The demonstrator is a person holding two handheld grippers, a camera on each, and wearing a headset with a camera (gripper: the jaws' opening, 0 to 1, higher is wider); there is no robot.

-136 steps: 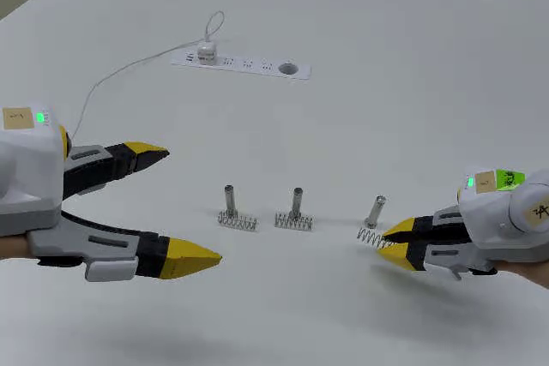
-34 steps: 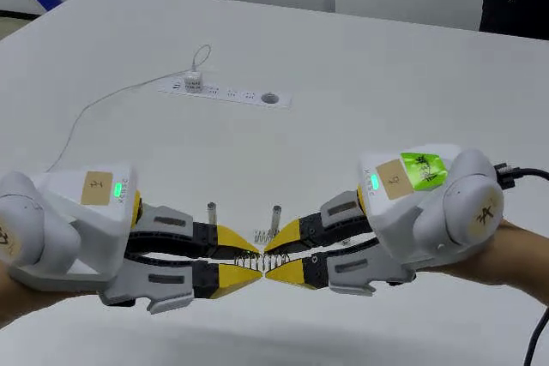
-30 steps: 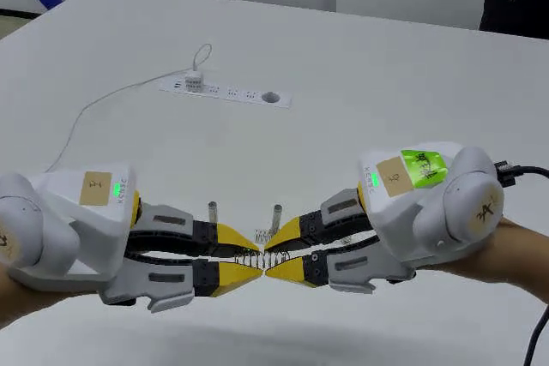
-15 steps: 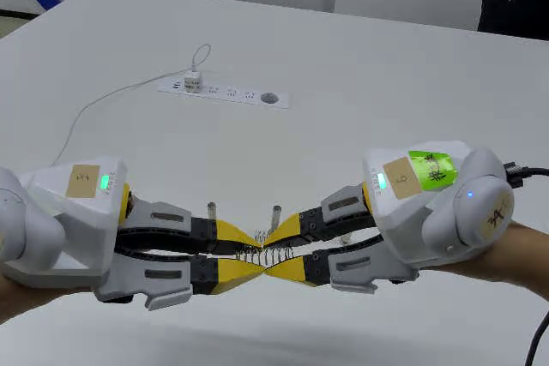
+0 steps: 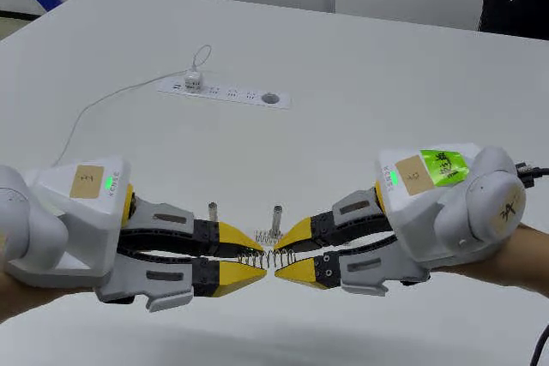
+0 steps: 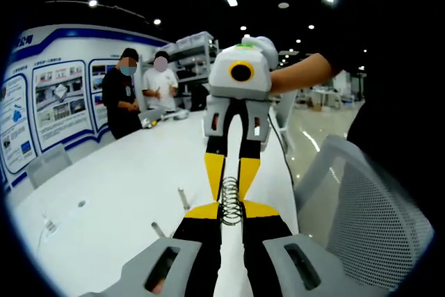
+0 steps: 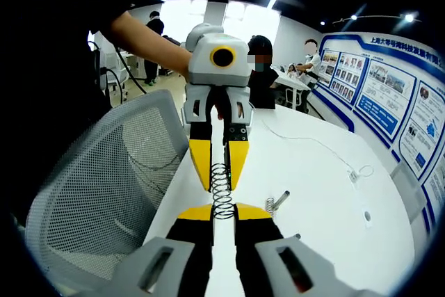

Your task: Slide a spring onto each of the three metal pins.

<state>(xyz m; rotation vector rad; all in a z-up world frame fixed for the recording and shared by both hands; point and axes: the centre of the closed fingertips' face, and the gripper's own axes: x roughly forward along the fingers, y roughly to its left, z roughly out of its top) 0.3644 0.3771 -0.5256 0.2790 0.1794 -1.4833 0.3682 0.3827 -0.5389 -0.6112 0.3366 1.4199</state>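
Head view: the left gripper [image 5: 260,260] and right gripper [image 5: 277,260] meet tip to tip just above the white counter [image 5: 386,83]. The spring [image 5: 268,256] runs horizontally across the small gap between the two sets of yellow tips.

Left fingers [image 5: 225,237]: drawn close together, pinching one end of the spring between the tips. In the left gripper view the coil rises straight out from between them.

Right fingers [image 5: 300,232]: likewise narrowed on the other end of the spring. In the right gripper view the coil sits between the tips and leads away to the opposing fingers.

The spring is carried clear of the counter and is on no pin.

First pin [image 5: 213,212]: upright on the counter, just beyond the upper left finger. It is bare.

Second pin [image 5: 277,216]: upright, just beyond the point where the tips meet. It is bare.

Loose spring [image 5: 267,237]: lies on the counter at the foot of the second pin, between that pin and the fingertips.

Power strip [image 5: 225,93]: well beyond the fingers, with a white charger [image 5: 194,82] plugged in. Its cable [image 5: 103,100] trails off past the left gripper's side.
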